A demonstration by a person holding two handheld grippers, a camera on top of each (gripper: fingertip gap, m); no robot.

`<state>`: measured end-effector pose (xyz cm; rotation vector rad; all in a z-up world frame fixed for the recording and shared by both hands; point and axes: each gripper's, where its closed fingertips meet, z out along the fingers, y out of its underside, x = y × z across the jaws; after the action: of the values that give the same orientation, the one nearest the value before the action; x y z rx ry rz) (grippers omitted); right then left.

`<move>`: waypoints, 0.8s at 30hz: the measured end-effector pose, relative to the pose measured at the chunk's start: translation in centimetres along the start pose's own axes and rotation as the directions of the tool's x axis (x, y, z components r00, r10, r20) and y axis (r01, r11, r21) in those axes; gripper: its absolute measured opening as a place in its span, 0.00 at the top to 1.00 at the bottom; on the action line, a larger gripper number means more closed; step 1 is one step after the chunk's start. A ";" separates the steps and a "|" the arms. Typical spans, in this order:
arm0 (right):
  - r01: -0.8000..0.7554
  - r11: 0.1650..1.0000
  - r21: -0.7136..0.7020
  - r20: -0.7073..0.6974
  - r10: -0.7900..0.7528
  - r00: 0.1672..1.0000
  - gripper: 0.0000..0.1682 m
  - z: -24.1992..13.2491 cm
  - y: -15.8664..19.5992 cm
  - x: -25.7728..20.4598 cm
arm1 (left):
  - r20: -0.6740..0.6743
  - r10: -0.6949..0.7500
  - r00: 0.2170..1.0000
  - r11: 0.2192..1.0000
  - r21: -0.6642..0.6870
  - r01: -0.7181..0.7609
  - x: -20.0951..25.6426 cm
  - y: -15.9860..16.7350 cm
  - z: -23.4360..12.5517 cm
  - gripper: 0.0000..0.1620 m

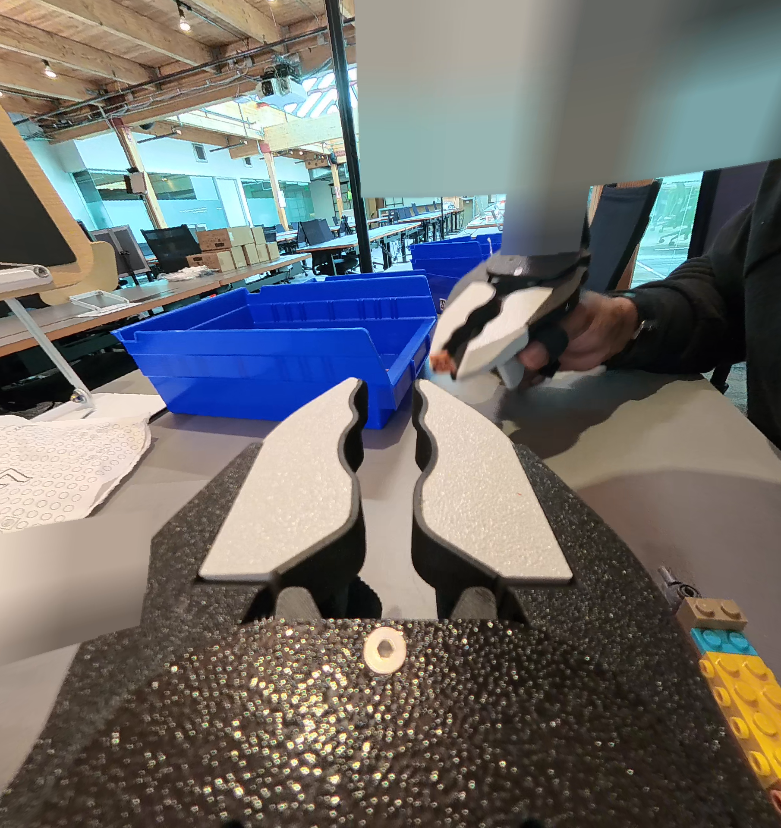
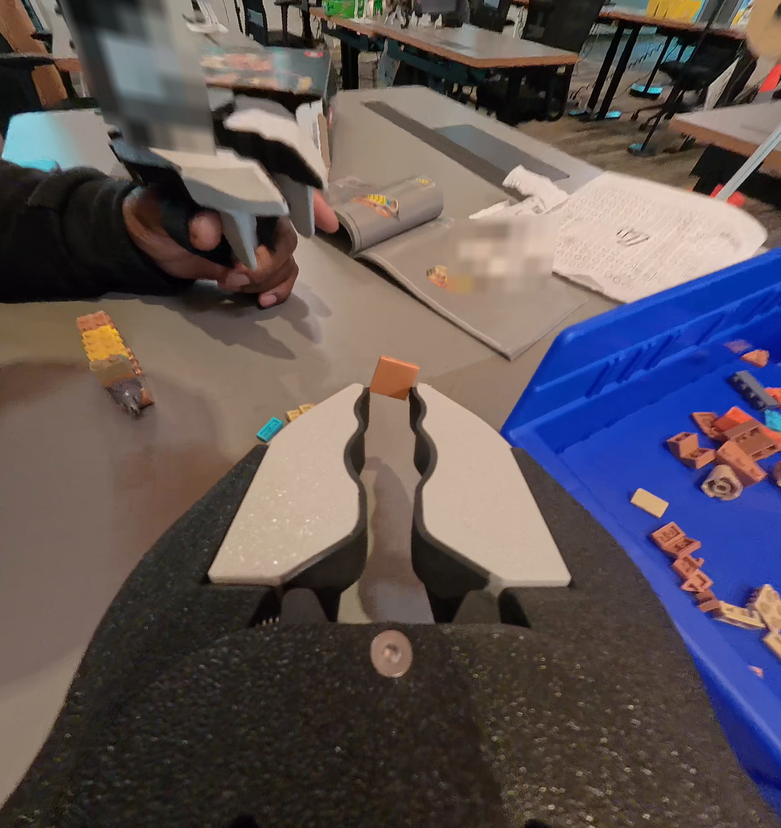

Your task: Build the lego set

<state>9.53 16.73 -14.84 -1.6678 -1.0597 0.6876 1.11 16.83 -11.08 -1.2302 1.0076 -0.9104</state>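
here right gripper [image 2: 391,390] pinches orange tile [image 2: 394,377] | left gripper [image 1: 388,394] spread, empty | tile's lower edge hidden

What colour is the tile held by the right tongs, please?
Orange-brown tile, clearest in the right wrist view.

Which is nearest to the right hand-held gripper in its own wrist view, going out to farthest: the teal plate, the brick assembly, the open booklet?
From the right hand-held gripper, holding an orange tile:
1. Teal plate, just left of the fingertips on the table.
2. Brick assembly, farther left.
3. Open booklet, ahead, beyond the tips.
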 end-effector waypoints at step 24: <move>0.231 0.761 -0.606 0.189 -0.145 0.971 0.90 -0.8 1.4 13.4 | 0.044 0.035 0.998 0.999 -0.023 -0.034 -1.0 0.3 -0.2 0.89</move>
<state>16.77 28.15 -15.26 -2.0493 -1.6593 0.3172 0.66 17.77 -11.32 -1.2430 1.0031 -0.8442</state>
